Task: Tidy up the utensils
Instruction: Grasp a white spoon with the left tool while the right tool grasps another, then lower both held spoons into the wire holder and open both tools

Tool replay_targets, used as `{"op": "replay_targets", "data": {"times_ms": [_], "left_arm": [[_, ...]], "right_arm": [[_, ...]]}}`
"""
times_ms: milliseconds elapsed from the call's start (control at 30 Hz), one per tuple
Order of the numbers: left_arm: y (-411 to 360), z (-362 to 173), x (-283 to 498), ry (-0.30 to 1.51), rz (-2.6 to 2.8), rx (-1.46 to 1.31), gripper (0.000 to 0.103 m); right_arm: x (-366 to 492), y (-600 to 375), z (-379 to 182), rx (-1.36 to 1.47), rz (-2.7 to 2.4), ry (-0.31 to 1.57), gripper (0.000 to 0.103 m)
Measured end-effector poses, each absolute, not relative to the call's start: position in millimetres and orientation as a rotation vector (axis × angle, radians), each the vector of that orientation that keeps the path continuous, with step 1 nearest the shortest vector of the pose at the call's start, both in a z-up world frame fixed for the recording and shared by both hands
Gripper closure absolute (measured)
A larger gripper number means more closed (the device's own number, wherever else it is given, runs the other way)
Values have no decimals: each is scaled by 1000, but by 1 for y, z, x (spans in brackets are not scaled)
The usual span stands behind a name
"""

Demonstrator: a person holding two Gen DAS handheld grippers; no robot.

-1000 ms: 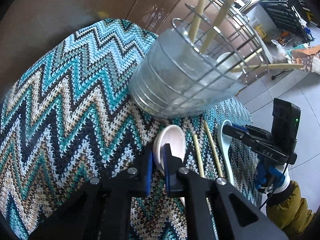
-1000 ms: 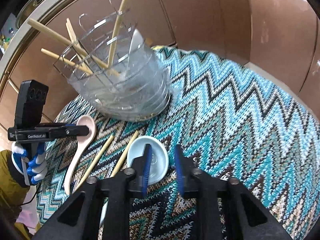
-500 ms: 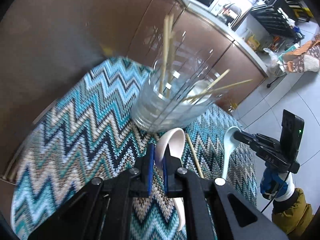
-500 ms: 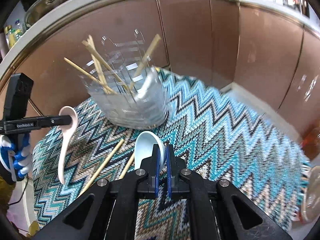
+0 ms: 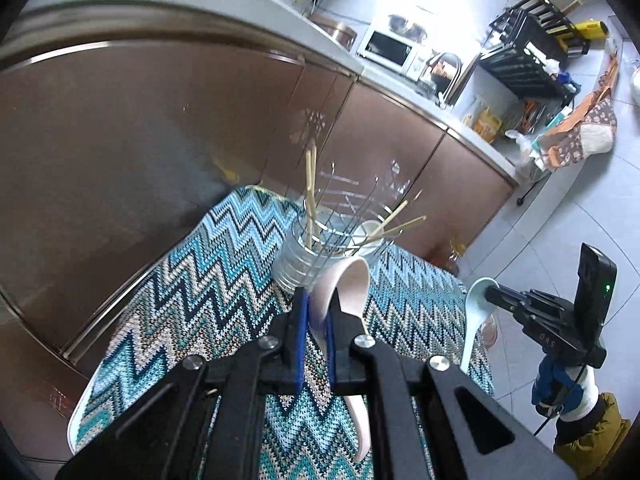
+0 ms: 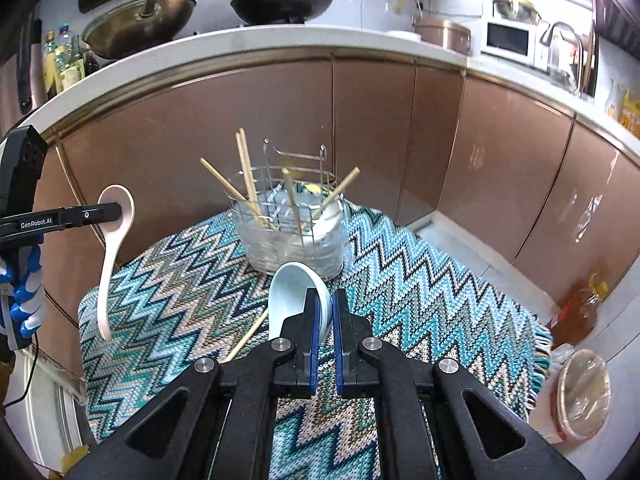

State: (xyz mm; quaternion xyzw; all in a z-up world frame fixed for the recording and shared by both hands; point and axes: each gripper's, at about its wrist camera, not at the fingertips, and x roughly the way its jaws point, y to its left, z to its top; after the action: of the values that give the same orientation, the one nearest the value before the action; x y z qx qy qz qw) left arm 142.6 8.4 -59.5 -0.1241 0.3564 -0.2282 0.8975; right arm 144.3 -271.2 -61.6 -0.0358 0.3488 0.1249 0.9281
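My left gripper (image 5: 318,312) is shut on the bowl rim of a pink soup spoon (image 5: 352,284), held well above the zigzag mat (image 5: 192,292); the spoon also shows hanging in the right wrist view (image 6: 116,224). My right gripper (image 6: 325,308) is shut on the rim of a pale blue soup spoon (image 6: 290,292), also lifted, seen from the left wrist view (image 5: 476,312). The clear utensil holder with wire frame (image 6: 292,224) (image 5: 320,248) stands at the mat's far end, holding several chopsticks (image 6: 248,180) and a white spoon (image 6: 326,220).
A loose chopstick (image 6: 248,332) lies on the mat near my right gripper. Brown cabinet doors (image 6: 380,128) stand behind the mat. An oil bottle (image 6: 580,308) and a lidded container (image 6: 580,396) sit on the floor at right.
Both grippers have closed on their spoons and lifted them high off the mat, pulling back from the holder, which now looks smaller and farther.
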Motion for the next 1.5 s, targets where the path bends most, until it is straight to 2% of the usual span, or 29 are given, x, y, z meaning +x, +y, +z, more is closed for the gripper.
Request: {"op": "replay_targets", "data": {"times_ms": [600, 1500], "left_arm": [[-2, -1, 125, 559, -398, -184, 96], [-43, 50, 206, 395, -343, -186, 96]], "right_arm": [[129, -248, -7, -116, 240, 553, 97], [209, -254, 47, -73, 209, 375, 97]]}}
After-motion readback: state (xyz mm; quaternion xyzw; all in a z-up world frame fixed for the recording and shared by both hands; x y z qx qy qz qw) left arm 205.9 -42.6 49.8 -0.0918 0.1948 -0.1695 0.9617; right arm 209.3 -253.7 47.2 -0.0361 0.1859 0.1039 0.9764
